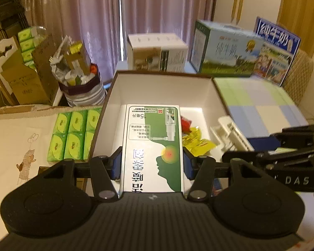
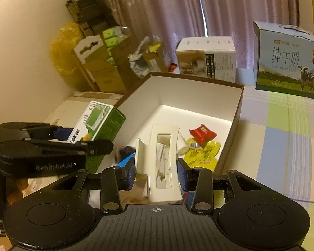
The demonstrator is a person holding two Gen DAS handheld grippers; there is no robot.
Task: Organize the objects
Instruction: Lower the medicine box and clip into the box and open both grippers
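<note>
My left gripper [image 1: 152,163] is shut on a green and white medicine box [image 1: 152,146], held over the near end of an open white storage box [image 1: 163,83]. The medicine box also shows in the right wrist view [image 2: 100,123]. My right gripper [image 2: 156,172] is shut on a white hair claw clip [image 2: 161,163] above the storage box's near edge [image 2: 238,108]. The clip shows in the left wrist view [image 1: 230,133]. Inside the storage box lie a red snack packet [image 2: 203,133] and a yellow packet [image 2: 203,152].
Green tissue packs [image 1: 73,133] lie left of the storage box. Milk cartons [image 1: 226,50] and a white carton [image 1: 157,52] stand behind it on a checked cloth [image 2: 282,129]. Cardboard boxes and a full bin [image 1: 79,77] stand at the left.
</note>
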